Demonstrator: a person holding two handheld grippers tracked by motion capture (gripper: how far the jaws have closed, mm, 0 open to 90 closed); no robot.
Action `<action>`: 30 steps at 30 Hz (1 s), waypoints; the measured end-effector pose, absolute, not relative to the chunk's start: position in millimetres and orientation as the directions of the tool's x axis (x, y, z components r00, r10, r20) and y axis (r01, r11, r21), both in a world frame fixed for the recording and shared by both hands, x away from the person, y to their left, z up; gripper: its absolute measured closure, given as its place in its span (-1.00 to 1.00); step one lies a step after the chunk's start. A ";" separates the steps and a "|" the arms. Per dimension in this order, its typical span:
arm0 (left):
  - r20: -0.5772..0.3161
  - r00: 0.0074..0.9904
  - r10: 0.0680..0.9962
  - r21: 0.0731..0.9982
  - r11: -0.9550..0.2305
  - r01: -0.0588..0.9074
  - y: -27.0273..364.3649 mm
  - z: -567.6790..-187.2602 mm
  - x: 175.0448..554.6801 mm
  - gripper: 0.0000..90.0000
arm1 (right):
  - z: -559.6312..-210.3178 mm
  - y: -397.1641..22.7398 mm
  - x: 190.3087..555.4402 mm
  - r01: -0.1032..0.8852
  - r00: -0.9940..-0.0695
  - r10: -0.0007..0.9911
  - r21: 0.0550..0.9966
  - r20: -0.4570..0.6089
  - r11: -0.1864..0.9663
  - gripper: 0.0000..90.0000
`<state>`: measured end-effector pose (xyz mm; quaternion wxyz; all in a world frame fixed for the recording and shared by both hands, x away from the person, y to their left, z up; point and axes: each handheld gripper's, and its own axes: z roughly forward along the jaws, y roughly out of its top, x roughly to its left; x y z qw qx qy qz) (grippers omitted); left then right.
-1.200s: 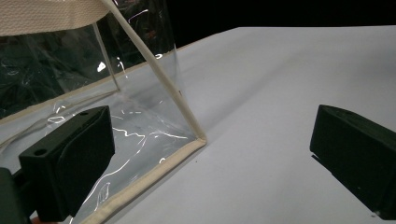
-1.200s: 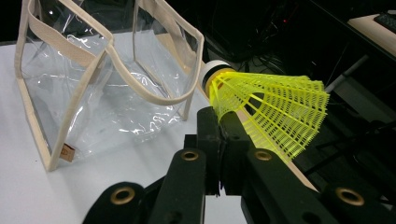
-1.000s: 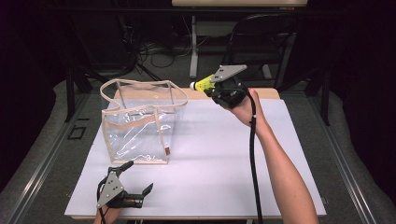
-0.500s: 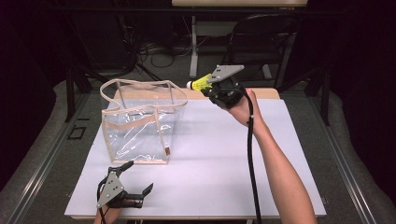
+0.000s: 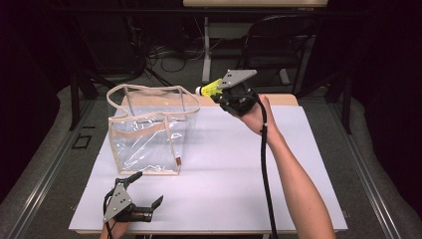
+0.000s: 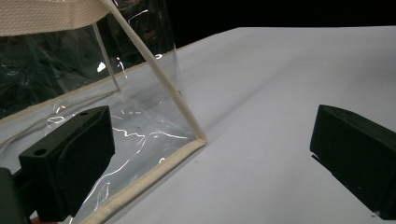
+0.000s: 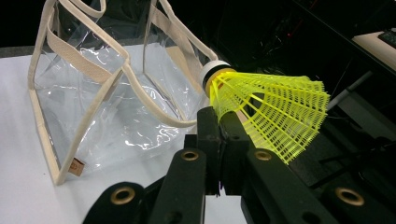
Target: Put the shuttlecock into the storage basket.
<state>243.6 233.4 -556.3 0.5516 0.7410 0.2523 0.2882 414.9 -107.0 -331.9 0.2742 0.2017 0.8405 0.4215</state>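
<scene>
bag mouth: the clear bag [image 5: 149,132] stands upright near the table's [image 5: 224,164] left edge, top open, but its beige handles [image 5: 154,117] arch across the opening and narrow the way in.
above the bag: open air, with the right gripper [image 5: 219,90] just off the bag's far right corner, clamped on a yellow shuttlecock [image 5: 209,89].
near left corner: the left gripper [image 5: 144,191] sits there with jaws spread wide, just in front of the bag's bottom seam.
centre and right half: bare white surface, crossed by the person's right forearm [image 5: 293,179] and trailing cable [image 5: 264,164].
far edge: free strip behind the bag.
</scene>
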 end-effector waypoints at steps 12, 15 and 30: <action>0.149 0.707 0.691 0.963 -0.264 0.056 233.4 -556.3 243.8 -1.00 | -331.0 -100.3 414.6 0.097 -0.774 0.562 0.822 -0.292 0.561 0.98; 0.149 0.707 0.691 0.963 -0.264 0.056 233.3 -556.3 243.8 -1.00 | -330.6 -98.4 414.6 0.094 -0.775 0.559 0.822 -0.294 0.562 0.98; 0.150 0.709 0.689 0.962 -0.267 0.057 233.1 -556.4 243.9 -1.00 | -331.2 -87.9 415.6 0.084 -0.783 0.547 0.823 -0.294 0.562 0.97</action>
